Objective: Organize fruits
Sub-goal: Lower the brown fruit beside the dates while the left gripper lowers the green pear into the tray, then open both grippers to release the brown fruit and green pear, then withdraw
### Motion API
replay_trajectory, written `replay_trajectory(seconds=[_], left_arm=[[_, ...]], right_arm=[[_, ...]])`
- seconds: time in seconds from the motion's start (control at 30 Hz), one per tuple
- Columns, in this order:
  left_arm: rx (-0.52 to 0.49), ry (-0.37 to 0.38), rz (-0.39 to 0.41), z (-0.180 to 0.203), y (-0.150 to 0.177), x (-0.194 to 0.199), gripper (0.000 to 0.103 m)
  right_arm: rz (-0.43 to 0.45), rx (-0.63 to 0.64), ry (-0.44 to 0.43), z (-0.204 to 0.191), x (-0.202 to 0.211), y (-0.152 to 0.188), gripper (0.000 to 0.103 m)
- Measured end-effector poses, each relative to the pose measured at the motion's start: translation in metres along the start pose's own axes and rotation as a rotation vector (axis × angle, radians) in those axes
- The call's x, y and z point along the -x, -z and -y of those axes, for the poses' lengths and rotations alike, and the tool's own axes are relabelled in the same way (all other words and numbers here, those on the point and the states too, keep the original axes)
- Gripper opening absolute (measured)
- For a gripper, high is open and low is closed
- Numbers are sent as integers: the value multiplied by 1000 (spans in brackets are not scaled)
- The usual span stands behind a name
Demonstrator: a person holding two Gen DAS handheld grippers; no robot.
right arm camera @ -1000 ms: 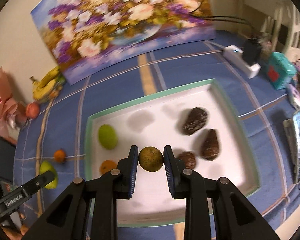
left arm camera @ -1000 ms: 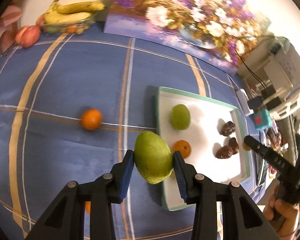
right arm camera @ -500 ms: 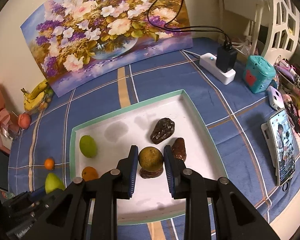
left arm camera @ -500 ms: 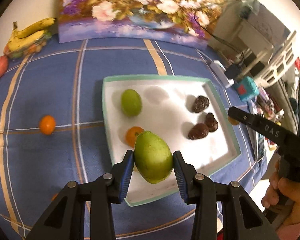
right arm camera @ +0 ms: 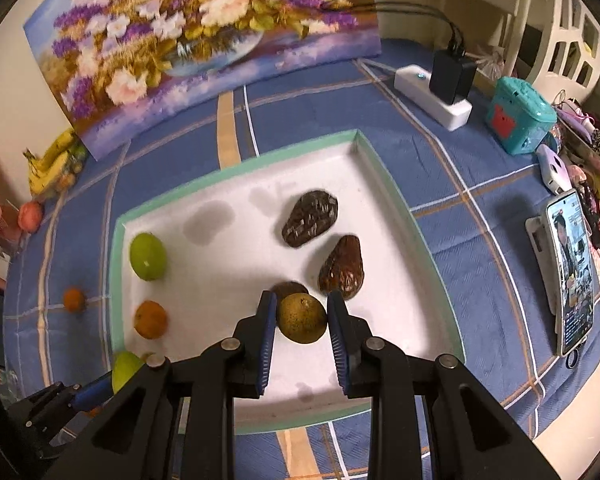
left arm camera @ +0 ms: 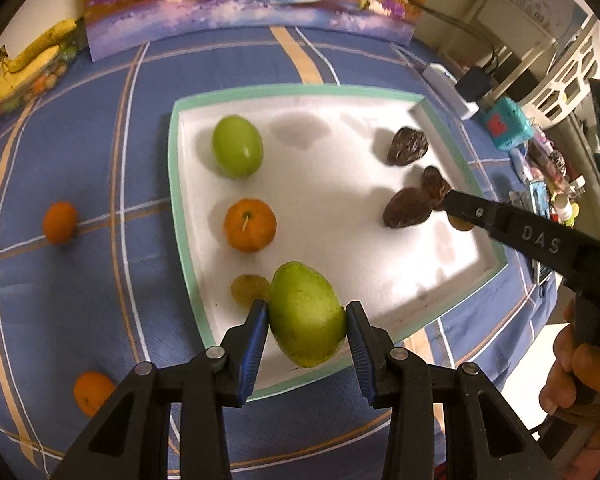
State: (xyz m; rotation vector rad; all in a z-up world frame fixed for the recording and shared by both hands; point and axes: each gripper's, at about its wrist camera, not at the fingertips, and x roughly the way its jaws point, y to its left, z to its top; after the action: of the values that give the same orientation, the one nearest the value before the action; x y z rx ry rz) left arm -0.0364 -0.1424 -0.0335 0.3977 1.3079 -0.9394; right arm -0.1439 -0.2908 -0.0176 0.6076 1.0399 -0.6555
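The left tongs (left arm camera: 306,316) squeeze a green mango (left arm camera: 305,314), and the right tongs (right arm camera: 302,318) squeeze a round brownish fruit (right arm camera: 302,318), both over the white tray (right arm camera: 396,196).

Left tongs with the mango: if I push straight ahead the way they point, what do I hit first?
Probably the orange in the tray, directly beyond the mango held in the left tongs. A small yellowish fruit lies nearer but slightly left of that line. Depth is uncertain here.
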Motion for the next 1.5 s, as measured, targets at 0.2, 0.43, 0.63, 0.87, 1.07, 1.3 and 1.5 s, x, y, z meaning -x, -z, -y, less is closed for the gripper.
replay_trajectory(seconds=[0.2, 0.43, 0.63, 0.87, 1.07, 1.3, 1.5], left_arm=[[4, -15, -45, -2, 4, -14, 42], [13, -26, -83, -5, 7, -27, 42], [6, -30, -76, -2, 4, -26, 43], [6, -23, -79, -3, 1, -22, 44], [3, -19, -42, -7, -2, -8, 50], [49, -7, 28, -23, -9, 14, 51], [147, 0, 57, -55, -13, 26, 52]], right_arm=[[-99, 30, 38, -2, -28, 9, 27], [-157, 25, 41, 2, -47, 17, 27], [-156, 30, 45, 3, -47, 19, 27], [-156, 42, 59, -2, -47, 15, 27], [-124, 51, 69, -8, -38, 13, 28], [-38, 52, 41, -13, -13, 3, 28], [-24, 62, 15, -21, -6, 3, 28]])
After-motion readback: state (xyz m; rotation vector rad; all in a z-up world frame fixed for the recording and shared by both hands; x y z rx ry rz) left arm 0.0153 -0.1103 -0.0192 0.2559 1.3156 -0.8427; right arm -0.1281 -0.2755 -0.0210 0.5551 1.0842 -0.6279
